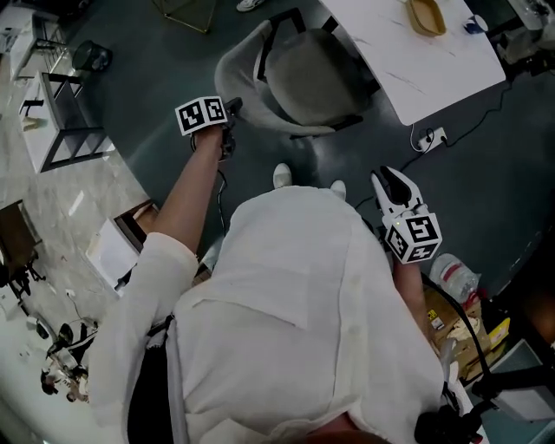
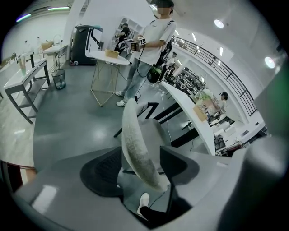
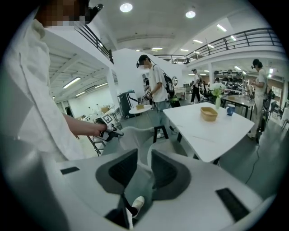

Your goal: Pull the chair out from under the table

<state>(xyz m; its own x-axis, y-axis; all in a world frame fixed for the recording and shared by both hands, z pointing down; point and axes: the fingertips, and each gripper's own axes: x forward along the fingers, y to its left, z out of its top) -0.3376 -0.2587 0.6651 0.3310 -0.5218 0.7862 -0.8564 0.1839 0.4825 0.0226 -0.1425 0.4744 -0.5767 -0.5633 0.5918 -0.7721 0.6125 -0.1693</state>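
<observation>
The grey shell chair (image 1: 303, 78) stands partly tucked under the white table (image 1: 434, 65), its back toward me. My left gripper (image 1: 232, 106) is at the left rim of the chair back. In the left gripper view the jaws (image 2: 140, 167) are spread wide, with the curved back rim (image 2: 135, 144) running between them and a gap beside the right pad. My right gripper (image 1: 390, 180) hangs by my right side, away from the chair, pointing toward the table's corner. Its jaws (image 3: 144, 169) are apart, with only floor and my shoe between them. The right gripper view also shows the chair (image 3: 135, 135).
A wooden bowl (image 1: 427, 16) sits on the table. On the floor by the table's corner lie a power strip (image 1: 431, 137) and cable. A black-framed table (image 1: 69, 121) stands left. Boxes and a plastic bottle (image 1: 453, 276) sit at my right. Another person (image 2: 153, 49) stands beyond the chair.
</observation>
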